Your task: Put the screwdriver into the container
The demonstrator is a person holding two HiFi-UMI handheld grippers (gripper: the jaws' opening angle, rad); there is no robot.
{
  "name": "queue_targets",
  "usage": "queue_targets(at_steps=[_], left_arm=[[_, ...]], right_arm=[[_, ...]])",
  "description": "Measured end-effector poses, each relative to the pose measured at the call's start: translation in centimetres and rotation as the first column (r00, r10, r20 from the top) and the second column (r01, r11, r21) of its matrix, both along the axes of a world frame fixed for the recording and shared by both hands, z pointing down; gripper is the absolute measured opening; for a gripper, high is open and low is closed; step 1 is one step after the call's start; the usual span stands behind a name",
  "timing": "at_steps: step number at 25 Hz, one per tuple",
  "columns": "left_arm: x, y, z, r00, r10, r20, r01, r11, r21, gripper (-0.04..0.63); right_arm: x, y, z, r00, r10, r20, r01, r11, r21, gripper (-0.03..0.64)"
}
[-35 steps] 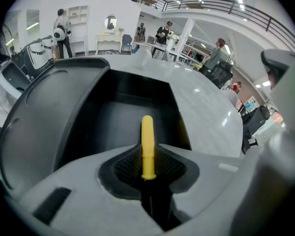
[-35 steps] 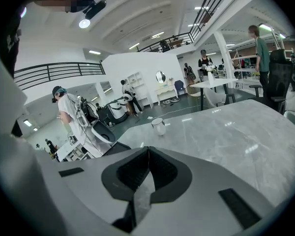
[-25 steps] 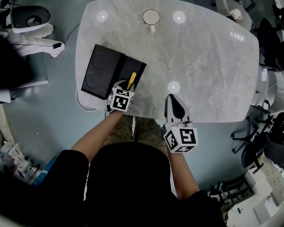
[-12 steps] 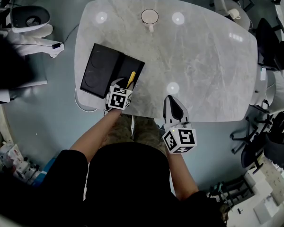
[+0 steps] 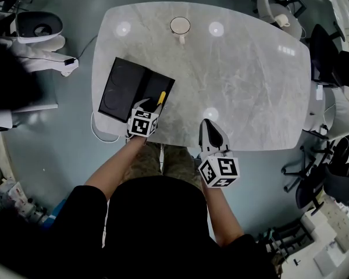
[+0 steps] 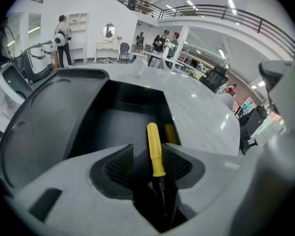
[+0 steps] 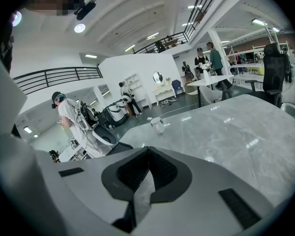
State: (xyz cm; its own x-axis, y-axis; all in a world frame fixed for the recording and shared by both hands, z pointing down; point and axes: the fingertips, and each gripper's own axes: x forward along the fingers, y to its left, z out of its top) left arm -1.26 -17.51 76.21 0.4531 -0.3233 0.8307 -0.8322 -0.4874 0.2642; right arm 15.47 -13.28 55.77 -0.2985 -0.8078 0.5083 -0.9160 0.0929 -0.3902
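Note:
The screwdriver [image 6: 155,151], with a yellow handle and a dark shaft, lies between the jaws of my left gripper [image 6: 148,162]. The handle points into the deep right compartment of the black container [image 6: 64,107]. The jaws are opening: the handle lies close to the right pad and a gap shows at the left pad. In the head view the left gripper [image 5: 150,104] sits at the near right corner of the container [image 5: 119,89], with the screwdriver [image 5: 161,97] over it. My right gripper [image 5: 208,127] [image 7: 147,154] rests shut and empty near the table's front edge.
A white cup [image 5: 180,26] [image 7: 158,124] stands at the far edge of the grey marble table [image 5: 250,74]. A white machine [image 5: 41,25] stands on the floor to the left. Dark chairs [image 5: 331,51] stand along the right side.
The left gripper has shifted slightly to the left at the container's near corner. The screwdriver stays over the container's right side. The right gripper has held its place.

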Motion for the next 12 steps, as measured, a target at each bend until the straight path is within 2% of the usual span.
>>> queue_targets(at_steps=[7, 12], left_arm=[[-0.3, 0.3, -1.7, 1.0, -0.014, -0.016, 0.015, 0.999, 0.031, 0.188], [-1.0, 1.2, -5.3, 0.997, -0.057, -0.045, 0.061, 0.995, 0.084, 0.189]], right_arm=[[-0.2, 0.6, -1.2, 0.999, -0.03, -0.017, 0.03, 0.999, 0.027, 0.012], [-0.9, 1.0, -2.8, 0.997, -0.077, -0.027, 0.079, 0.995, 0.068, 0.012]])
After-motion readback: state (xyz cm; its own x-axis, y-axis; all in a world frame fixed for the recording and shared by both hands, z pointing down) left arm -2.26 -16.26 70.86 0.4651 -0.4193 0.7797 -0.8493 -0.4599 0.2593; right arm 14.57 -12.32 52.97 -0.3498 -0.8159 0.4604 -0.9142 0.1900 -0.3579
